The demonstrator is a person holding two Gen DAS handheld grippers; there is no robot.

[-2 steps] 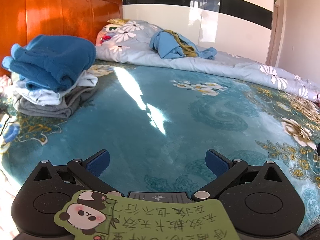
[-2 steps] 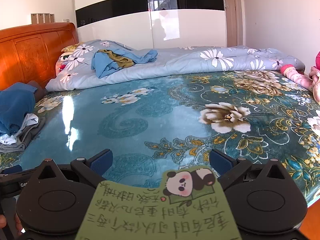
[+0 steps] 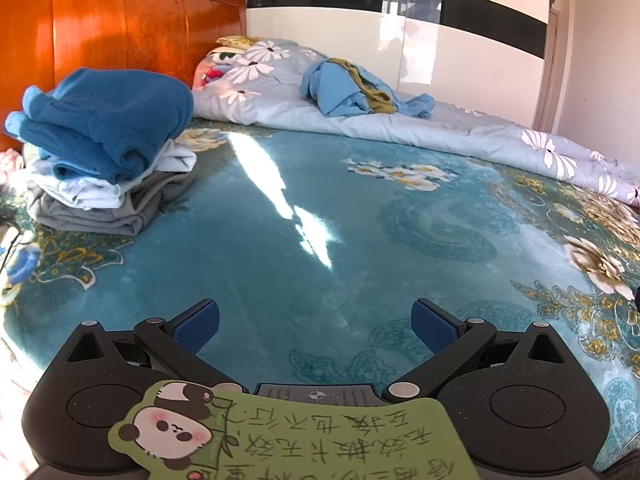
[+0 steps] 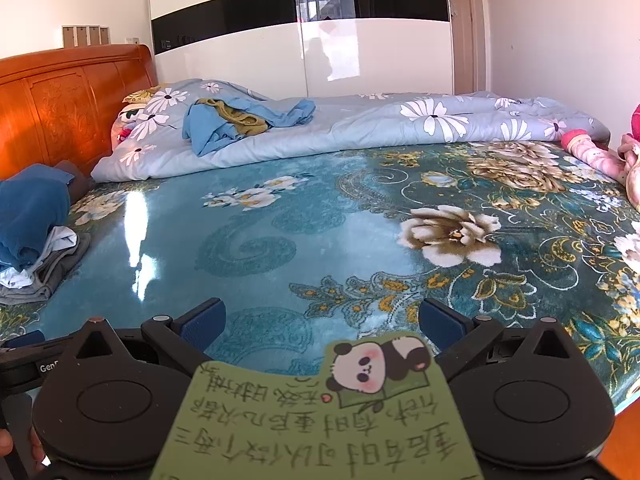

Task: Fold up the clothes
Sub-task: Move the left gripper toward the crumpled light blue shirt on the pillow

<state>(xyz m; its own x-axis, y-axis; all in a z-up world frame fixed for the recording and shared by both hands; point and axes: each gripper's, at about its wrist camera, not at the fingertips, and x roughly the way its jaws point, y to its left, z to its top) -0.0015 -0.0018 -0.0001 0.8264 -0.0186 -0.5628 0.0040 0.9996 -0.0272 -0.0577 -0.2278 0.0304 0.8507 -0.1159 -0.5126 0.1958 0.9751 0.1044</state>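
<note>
A stack of folded clothes (image 3: 100,152) lies at the bed's left near the headboard: a blue fleece on top, pale blue under it, grey at the bottom. The same stack (image 4: 32,232) shows at the left edge of the right wrist view. Far back on the rolled quilt rests a crumpled light-blue garment (image 3: 344,92) with an olive piece tangled in it; the right wrist view shows this garment (image 4: 240,120) too. My left gripper (image 3: 315,328) hangs open over the teal bedspread with nothing between its blue pads. Likewise my right gripper (image 4: 322,326) is open and holds nothing.
A teal floral bedspread (image 3: 360,240) covers the bed. A pale blue daisy quilt (image 4: 400,128) is rolled along the far side. The orange wooden headboard (image 3: 100,28) stands at the left. Pink clothing (image 4: 592,156) lies at the far right edge. A white wardrobe (image 4: 320,56) fills the back wall.
</note>
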